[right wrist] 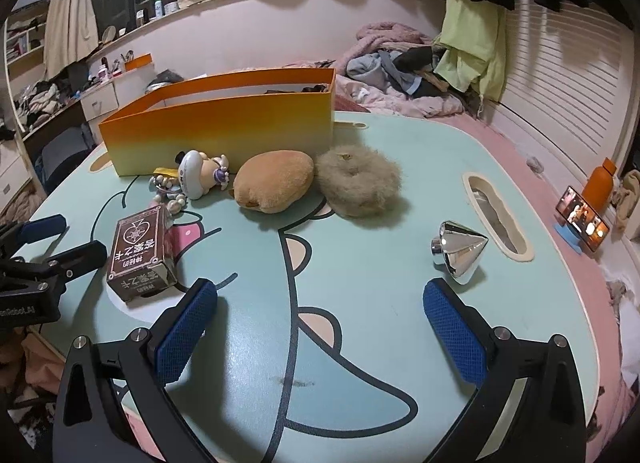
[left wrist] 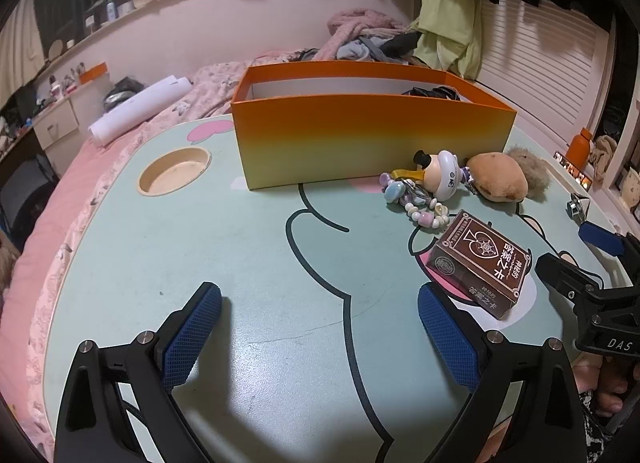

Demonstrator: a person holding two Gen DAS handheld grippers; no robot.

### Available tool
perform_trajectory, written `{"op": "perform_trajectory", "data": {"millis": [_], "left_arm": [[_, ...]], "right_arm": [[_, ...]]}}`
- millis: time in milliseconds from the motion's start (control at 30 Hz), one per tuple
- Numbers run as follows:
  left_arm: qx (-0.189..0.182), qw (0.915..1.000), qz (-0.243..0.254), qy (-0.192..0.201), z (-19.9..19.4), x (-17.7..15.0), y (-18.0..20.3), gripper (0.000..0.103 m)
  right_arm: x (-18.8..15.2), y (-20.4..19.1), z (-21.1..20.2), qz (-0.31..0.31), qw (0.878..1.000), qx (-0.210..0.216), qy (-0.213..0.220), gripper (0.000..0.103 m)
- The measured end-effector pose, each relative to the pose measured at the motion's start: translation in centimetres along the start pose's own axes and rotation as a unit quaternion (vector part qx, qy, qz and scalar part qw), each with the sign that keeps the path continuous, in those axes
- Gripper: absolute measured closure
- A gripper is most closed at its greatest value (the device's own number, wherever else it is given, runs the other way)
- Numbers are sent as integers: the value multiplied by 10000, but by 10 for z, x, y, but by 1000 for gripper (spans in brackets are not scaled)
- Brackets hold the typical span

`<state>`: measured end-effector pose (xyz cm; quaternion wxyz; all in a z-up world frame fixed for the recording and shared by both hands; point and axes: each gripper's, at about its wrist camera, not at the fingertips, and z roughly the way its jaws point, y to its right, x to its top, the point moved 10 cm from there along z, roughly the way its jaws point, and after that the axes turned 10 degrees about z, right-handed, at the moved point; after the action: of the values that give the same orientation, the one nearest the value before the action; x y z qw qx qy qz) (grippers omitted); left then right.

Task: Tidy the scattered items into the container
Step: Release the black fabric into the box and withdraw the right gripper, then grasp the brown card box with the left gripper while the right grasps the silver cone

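Observation:
An orange open box (left wrist: 372,139) (right wrist: 224,127) stands at the back of a pale green cartoon table (left wrist: 240,247) (right wrist: 360,275). In front of it lie a bead chain (left wrist: 416,203), a white figurine (left wrist: 440,175) (right wrist: 198,175), a tan plush (left wrist: 498,181) (right wrist: 274,183), a grey fluffy scrunchie (right wrist: 358,185) (left wrist: 530,169), a brown card box (left wrist: 480,263) (right wrist: 140,257) and a chrome cone (right wrist: 460,251). My left gripper (left wrist: 320,327) is open and empty, left of the card box. My right gripper (right wrist: 320,323) is open and empty, between card box and cone.
A round cup recess (left wrist: 175,170) sits at the table's left, an oval slot (right wrist: 496,219) at its right. The table rests on a pink bed with piled clothes (right wrist: 400,59). A phone (right wrist: 582,219) and an orange bottle (right wrist: 600,187) stand to the right.

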<state>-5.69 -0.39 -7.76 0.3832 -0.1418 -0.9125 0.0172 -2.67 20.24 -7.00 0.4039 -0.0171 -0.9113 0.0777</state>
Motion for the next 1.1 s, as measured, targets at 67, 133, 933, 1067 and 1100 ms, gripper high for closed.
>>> {"op": "perform_trajectory", "data": {"millis": [67, 133, 933, 1067, 1100], "left_arm": [[-100, 9999, -36, 72, -2, 2, 1, 4], [-199, 9996, 8, 218, -9, 6, 5, 4], [-869, 9882, 1258, -47, 6, 37, 95, 36], [-873, 9905, 1040, 217, -10, 30, 81, 36], [-843, 9917, 927, 279, -15, 28, 73, 36]], "right_arm": [[0, -1, 0, 4, 10000, 13, 13, 0], [0, 0, -1, 37, 10000, 24, 38, 0], [22, 51, -34, 1739, 9768, 936, 828, 0], [25, 51, -35, 1663, 9786, 859, 856, 0], [26, 52, -36, 1633, 9793, 825, 866, 0]]}}
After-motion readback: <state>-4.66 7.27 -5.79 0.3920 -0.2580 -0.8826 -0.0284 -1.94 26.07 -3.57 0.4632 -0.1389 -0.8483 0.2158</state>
